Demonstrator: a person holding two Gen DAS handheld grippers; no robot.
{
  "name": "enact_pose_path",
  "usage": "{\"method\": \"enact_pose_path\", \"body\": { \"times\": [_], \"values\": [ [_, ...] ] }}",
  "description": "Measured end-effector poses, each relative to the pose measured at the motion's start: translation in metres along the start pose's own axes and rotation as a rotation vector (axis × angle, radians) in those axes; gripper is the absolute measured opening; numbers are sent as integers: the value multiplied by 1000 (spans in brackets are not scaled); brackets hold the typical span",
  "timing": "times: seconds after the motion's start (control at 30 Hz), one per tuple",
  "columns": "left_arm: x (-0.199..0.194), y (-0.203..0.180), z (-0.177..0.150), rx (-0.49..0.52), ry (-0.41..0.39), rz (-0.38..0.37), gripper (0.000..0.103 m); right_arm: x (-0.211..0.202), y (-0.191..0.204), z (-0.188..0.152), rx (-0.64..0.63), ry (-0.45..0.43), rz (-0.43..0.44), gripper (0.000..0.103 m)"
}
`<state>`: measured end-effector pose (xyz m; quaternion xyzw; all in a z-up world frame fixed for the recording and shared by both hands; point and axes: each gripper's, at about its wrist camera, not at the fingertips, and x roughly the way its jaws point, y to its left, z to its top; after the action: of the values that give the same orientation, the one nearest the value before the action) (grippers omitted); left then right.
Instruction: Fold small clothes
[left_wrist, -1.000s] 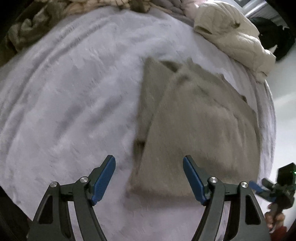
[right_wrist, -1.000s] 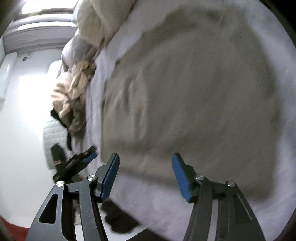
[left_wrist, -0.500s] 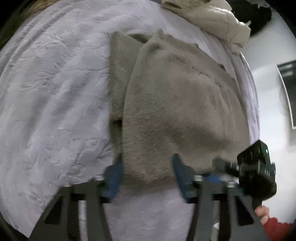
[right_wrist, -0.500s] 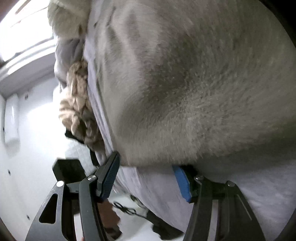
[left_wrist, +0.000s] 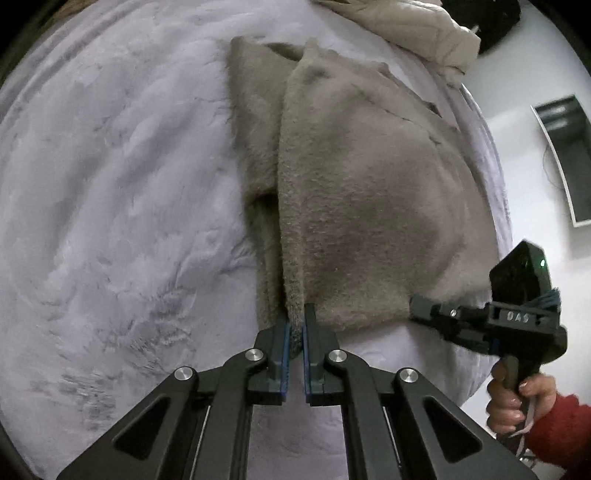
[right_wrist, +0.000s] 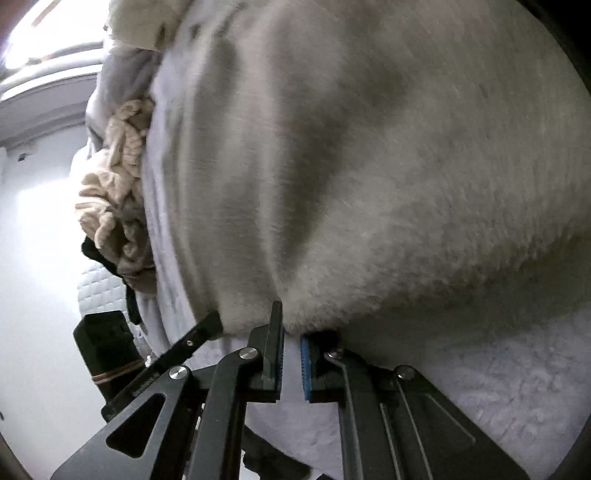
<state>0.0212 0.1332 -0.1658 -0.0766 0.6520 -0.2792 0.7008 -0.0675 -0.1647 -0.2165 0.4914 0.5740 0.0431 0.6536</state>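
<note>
On the lilac fleece blanket (left_wrist: 122, 206), in your left wrist view, the taupe fleece garment (left_wrist: 369, 206) lies from 12 o'clock down to the centre, already folded over itself, with one layer showing under the other along its left side. Your left gripper (left_wrist: 294, 328) is at 6 o'clock, and its fingers (left_wrist: 283, 341) are pressed almost together, pinching the near left corner of the garment between the blue pads. At 4 o'clock you see your right gripper (left_wrist: 424, 308) touching the near right corner of the same garment, but from here you cannot tell how its fingers stand. Your hand (left_wrist: 517, 402), in a red sleeve (left_wrist: 557, 432), holds its handle. A cream padded jacket (left_wrist: 410, 26) lies at 1 o'clock, beyond the garment.

In your right wrist view, the garment (right_wrist: 369, 166) fills most of the frame, very close and a little blurred. The right gripper (right_wrist: 291, 332) is at 6 o'clock; its fingers (right_wrist: 276, 332) are nearly closed on the near edge of the garment. The blanket (right_wrist: 509, 369) shows at 4 o'clock. At 8 o'clock the tip of the left gripper (right_wrist: 207, 325) touches the garment edge. A beige knitted cloth (right_wrist: 114, 192) is bunched at 9 o'clock, beside the blanket's edge.
</note>
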Motion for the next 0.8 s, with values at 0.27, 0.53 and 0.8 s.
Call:
{"method": "enact_pose_path", "body": {
  "times": [0.27, 0.53, 0.8],
  "values": [
    [-11, -8, -5, -17, -33, 52, 8, 0, 15, 6, -63, 37, -45, 10],
    [-19, 8, -12, -109, -41, 203, 68, -33, 11, -2, -110, 47, -127, 11],
    [-28, -15, -16, -101, -69, 268, 72, -113, -28, 13, -20, -124, -175, 60]
  ]
}}
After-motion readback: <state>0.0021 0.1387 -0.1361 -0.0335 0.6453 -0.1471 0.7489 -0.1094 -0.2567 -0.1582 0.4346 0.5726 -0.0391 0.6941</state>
